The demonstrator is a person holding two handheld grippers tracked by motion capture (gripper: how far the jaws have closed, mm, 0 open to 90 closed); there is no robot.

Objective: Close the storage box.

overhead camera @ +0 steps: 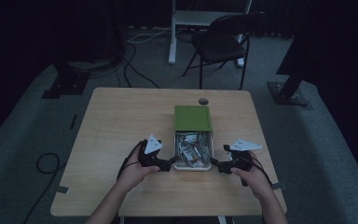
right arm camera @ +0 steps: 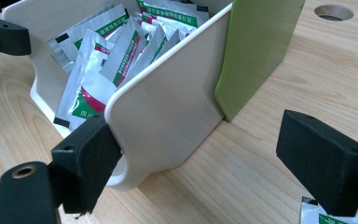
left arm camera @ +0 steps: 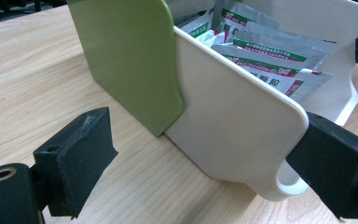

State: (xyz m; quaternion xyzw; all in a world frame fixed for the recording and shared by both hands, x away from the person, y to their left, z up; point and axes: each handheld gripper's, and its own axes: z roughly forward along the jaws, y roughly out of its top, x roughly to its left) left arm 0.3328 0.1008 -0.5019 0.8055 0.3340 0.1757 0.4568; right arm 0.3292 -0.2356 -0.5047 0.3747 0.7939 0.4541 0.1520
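A white drawer (overhead camera: pixel 193 164) full of silver sachets (overhead camera: pixel 192 150) stands pulled toward me out of a green sleeve (overhead camera: pixel 193 117). My left gripper (overhead camera: pixel 169 163) sits at the drawer's near left corner, my right gripper (overhead camera: pixel 216 164) at its near right corner. In the left gripper view the left gripper (left arm camera: pixel 205 163) is open; the drawer's side wall (left arm camera: pixel 233 126) lies between the jaws and the right jaw touches its front corner. In the right gripper view the right gripper (right arm camera: pixel 205 163) is open, its left jaw against the drawer's front corner (right arm camera: pixel 135 158), its right jaw free over the table.
One loose sachet (right arm camera: pixel 328 215) lies on the wooden table (overhead camera: pixel 116 126) by the right gripper's right jaw. A round cable hole (overhead camera: pixel 203 101) is behind the sleeve. A black chair (overhead camera: pixel 223 42) and floor cables (overhead camera: pixel 46 163) lie beyond the table.
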